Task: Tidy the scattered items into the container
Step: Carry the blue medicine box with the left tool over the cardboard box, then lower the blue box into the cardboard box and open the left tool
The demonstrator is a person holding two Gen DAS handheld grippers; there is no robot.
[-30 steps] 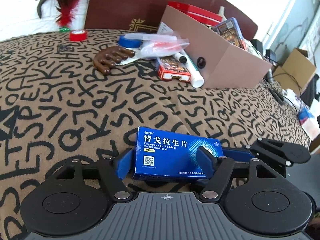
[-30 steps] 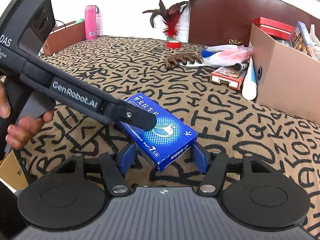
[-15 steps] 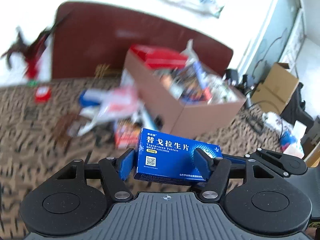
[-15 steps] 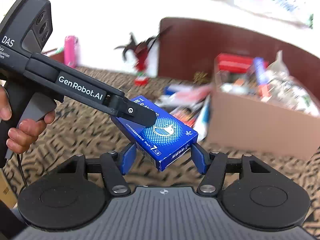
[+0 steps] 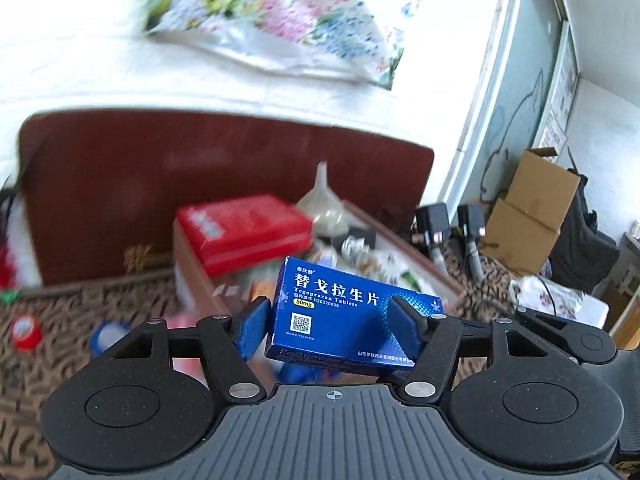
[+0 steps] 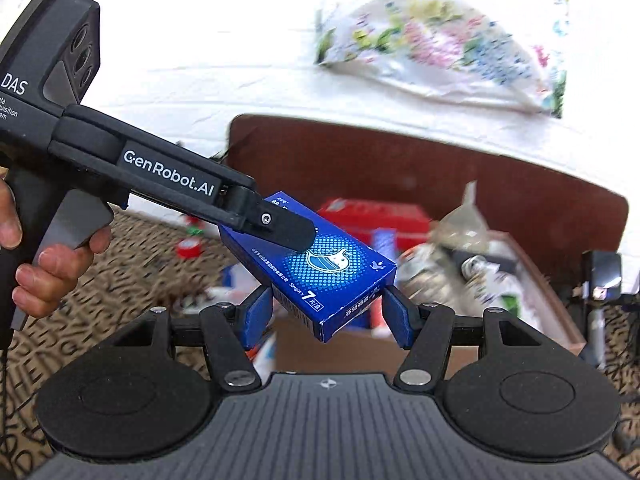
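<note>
Blue tablet box (image 5: 344,316) held in the air in front of the open cardboard box (image 6: 532,280), clamped from two sides. Left gripper (image 5: 330,326) closed on its long faces; right gripper (image 6: 326,314) pinching its near end, blue pads (image 6: 256,320) pressed to the carton. Inside the cardboard box, behind the tablet box: a red tin (image 5: 244,236) and a knotted clear bag (image 5: 324,204). Red tape roll (image 5: 26,332) lying on the patterned bedspread (image 5: 80,304), well left of the cardboard box.
</note>
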